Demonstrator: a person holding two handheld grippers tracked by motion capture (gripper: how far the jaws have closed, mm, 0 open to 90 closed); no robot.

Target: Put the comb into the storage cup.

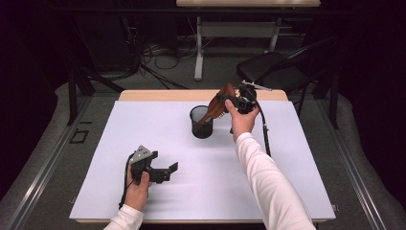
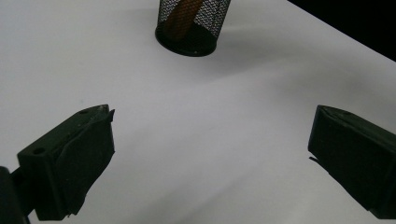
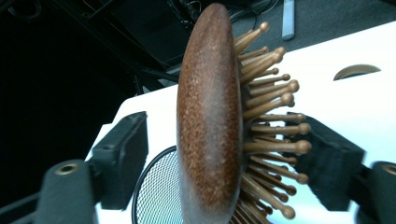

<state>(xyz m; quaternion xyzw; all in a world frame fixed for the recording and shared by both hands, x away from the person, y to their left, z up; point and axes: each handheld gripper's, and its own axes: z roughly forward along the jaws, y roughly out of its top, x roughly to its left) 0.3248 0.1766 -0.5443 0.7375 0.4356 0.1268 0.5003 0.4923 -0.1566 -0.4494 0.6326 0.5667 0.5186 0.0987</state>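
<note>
The right gripper's fingers (image 3: 119, 158) stand apart on either side of the wooden hairbrush (image 3: 210, 121), a gap showing at its smooth back, so the grip looks released. The brush's handle sits inside the mesh cup (image 1: 201, 122), its head leaning out above the rim. This is the let-go step; next the right gripper (image 1: 229, 103) should back away without tipping the cup. The left gripper (image 1: 165, 171) rests wide open, well nearer the person than the cup.

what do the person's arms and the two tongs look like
Both arms wear white long sleeves. The left tongs are black, with a grey three-cornered plate on top and a black cable trailing back along the wrist. The right tongs are black too, with a black cable looping down beside the forearm. Each has two blocky black jaws with matte pads.
</note>
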